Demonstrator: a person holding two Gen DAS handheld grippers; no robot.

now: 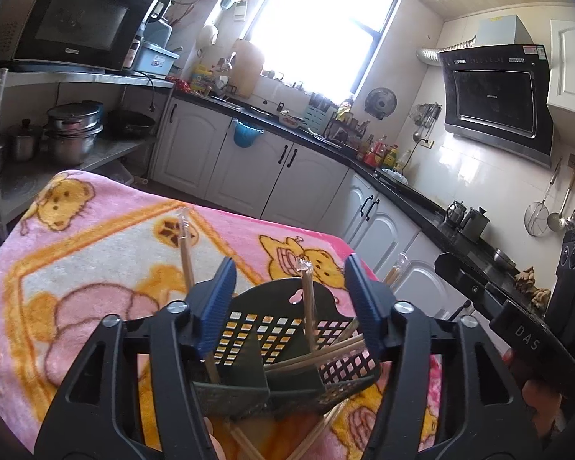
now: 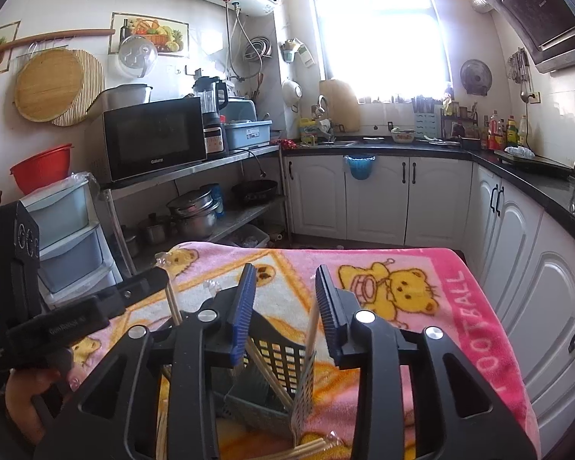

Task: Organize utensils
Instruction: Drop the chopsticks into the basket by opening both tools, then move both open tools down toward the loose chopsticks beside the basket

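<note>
— Grippers first: our left gripper and right gripper both stand spread, pinching nothing.
— And the chopsticks?
— Upright in the dark basket below us, on the pink blanket.

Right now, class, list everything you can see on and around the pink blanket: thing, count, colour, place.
utensil holder: one, dark perforated plastic, on the blanket.
chopsticks: several, pale wood, some standing in the holder, others lying loose beside it.
blanket: one, pink with yellow bears, covering the table.
microwave: one, black, upper shelf.
pots: a few, steel, lower shelf.
left hand-held gripper: blue pads, open over the holder.
right hand-held gripper: blue pads, open over the holder.
</note>
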